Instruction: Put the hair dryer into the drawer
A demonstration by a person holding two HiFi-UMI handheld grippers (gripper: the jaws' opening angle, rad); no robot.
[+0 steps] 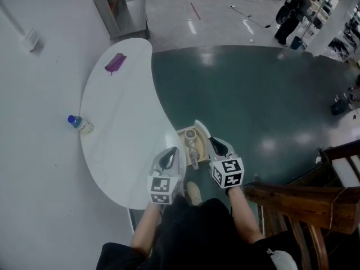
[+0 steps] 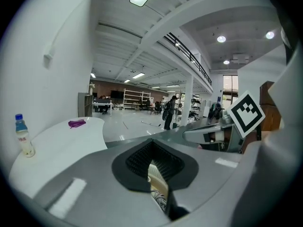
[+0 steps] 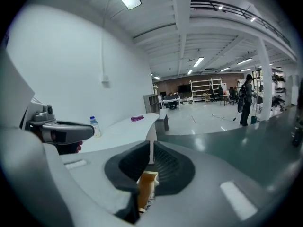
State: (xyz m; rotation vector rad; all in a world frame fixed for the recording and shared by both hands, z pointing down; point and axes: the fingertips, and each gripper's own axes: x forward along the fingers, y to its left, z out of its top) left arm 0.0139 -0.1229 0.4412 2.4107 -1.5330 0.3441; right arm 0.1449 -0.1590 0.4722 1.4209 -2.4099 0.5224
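Worktop (image 1: pixel 112 128): white, curved, set against a white wall. A drawer (image 1: pixel 181 141) stands open at its near right edge, over the dark green floor.

Hair dryer (image 1: pixel 191 141): cream-coloured, lying inside the open drawer and touching neither tool. Its round end points toward the far end of the drawer and its handle toward the person. What looks like a coiled cord (image 2: pixel 159 198) shows beneath the left gripper.

Left gripper (image 1: pixel 171 152): held over the near edge of the worktop, just left of the drawer. In the left gripper view its fingers (image 2: pixel 140 161) are clenched, meeting at the tips, with nothing held. Only the drawer's contents show below them.

Right gripper (image 1: pixel 217 143): held at the drawer's right side, level with the left gripper. In the right gripper view its fingers (image 3: pixel 168 167) are closed to a thin slit and hold nothing. A brown drawer wall (image 3: pixel 147 189) shows below them.

Other items: a water bottle (image 1: pixel 79 122) with a blue cap stands at the left edge of the worktop. A purple item (image 1: pixel 115 63) lies near the far end, well apart from the drawer. A wooden chair (image 1: pixel 304 201) stands to the person's right. One shoe (image 1: pixel 194 193) shows on the floor below the drawer. A person (image 1: pixel 289 10) stands far off across the hall.
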